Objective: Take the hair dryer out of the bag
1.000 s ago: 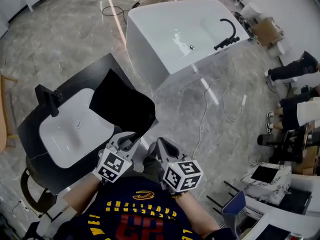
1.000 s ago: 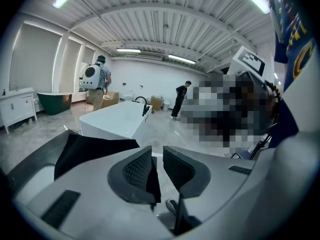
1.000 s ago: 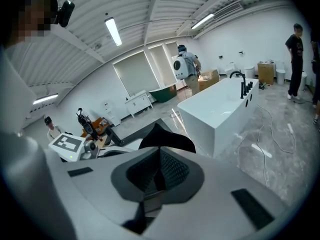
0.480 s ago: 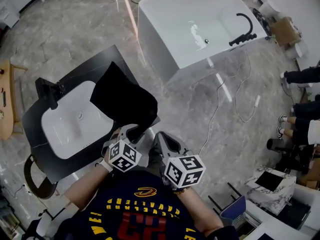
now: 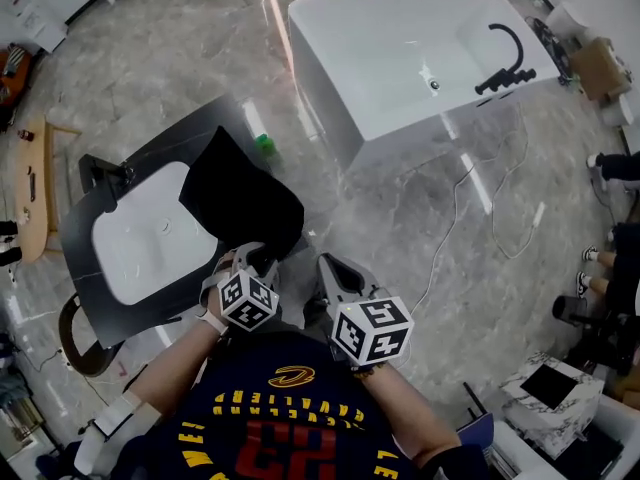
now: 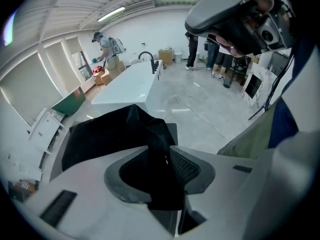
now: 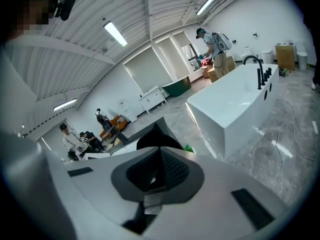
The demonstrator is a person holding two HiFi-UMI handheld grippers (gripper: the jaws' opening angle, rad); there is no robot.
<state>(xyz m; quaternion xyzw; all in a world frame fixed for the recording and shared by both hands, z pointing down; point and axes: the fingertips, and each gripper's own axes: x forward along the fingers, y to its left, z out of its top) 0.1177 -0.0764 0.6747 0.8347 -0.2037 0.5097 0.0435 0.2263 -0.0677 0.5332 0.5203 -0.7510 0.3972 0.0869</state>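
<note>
A limp black bag [image 5: 240,193] lies on the black countertop [image 5: 200,133], partly over the white sink [image 5: 140,243]. No hair dryer shows; the cloth hides whatever the bag holds. My left gripper [image 5: 250,260] is at the bag's near edge and tilts steeply down. Its jaws have just been opening and now stand wide. In the left gripper view a fold of the bag [image 6: 115,134] hangs between the jaws of the left gripper [image 6: 161,169], and the pads do not press on it. My right gripper [image 5: 328,268] is shut and empty beside it, short of the bag [image 7: 155,138].
A white bathtub [image 5: 400,58] with a black tap stands on the marble floor beyond the counter. A cable [image 5: 470,188] trails across the floor at right. A small green object [image 5: 265,146] sits past the bag. A black faucet [image 5: 100,173] rises by the sink. People stand at the room's edges.
My left gripper has dropped and tipped down onto the bag's near edge, and its jaws have spread apart. The right gripper has shifted sideways a little and stays shut.
</note>
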